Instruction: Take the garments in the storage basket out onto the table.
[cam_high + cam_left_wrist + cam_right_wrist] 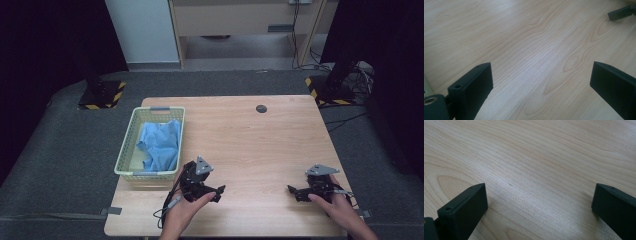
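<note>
Both hand-held grippers, left (216,191) and right (295,192), rest released on my desk (260,145). Blue cloth (162,144) lies in the basket (126,150) just beyond my left one: soft, light; I'd pinch a raised fold.

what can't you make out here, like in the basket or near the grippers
- Basket floor, high view: the blue cloth covers most of it, so anything beneath is hidden.
- Small dark round thing on the table, high view: too small to identify.
- Left gripper cable, high view: cut off at the bottom edge.
- Right gripper, high view: the hand hides its rear.
</note>
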Motion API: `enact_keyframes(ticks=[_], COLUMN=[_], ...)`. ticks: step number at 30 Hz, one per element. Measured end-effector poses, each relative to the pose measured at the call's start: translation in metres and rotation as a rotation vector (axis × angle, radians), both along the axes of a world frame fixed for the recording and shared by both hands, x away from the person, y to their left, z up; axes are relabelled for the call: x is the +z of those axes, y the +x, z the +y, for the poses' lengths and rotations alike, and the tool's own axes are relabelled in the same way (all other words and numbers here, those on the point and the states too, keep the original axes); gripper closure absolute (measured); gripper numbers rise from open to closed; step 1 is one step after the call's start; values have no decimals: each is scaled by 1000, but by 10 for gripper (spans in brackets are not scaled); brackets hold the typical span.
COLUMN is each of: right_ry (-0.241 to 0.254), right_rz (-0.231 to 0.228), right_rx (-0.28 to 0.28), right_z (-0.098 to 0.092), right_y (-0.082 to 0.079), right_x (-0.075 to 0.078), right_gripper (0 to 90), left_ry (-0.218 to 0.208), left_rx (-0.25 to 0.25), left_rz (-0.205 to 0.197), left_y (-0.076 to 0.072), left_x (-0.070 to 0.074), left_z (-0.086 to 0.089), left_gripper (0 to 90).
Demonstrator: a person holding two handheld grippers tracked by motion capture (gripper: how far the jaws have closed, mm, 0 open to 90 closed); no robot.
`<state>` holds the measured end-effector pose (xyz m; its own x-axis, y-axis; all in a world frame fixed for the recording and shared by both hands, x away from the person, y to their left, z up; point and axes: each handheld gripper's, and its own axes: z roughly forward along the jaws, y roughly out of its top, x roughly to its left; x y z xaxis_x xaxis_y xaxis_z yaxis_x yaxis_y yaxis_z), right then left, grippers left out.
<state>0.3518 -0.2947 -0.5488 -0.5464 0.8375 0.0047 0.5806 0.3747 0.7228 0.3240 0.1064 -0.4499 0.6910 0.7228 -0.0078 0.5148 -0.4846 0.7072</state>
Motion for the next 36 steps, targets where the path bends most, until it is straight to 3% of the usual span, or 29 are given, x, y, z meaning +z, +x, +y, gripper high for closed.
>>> enact_keyframes(ticks=[23,36], right_ry=[-1,-2], right_rz=[-2,-3], right_rx=[3,14], right_z=[1,2], right_y=[0,1], right_x=[0,0], right_gripper=[5,5], left_ry=[8,42], left_rx=[20,50], left_rz=[-26,-27], left_y=[-2,7], left_x=[15,18], left_z=[13,21], left_gripper=[44,50])
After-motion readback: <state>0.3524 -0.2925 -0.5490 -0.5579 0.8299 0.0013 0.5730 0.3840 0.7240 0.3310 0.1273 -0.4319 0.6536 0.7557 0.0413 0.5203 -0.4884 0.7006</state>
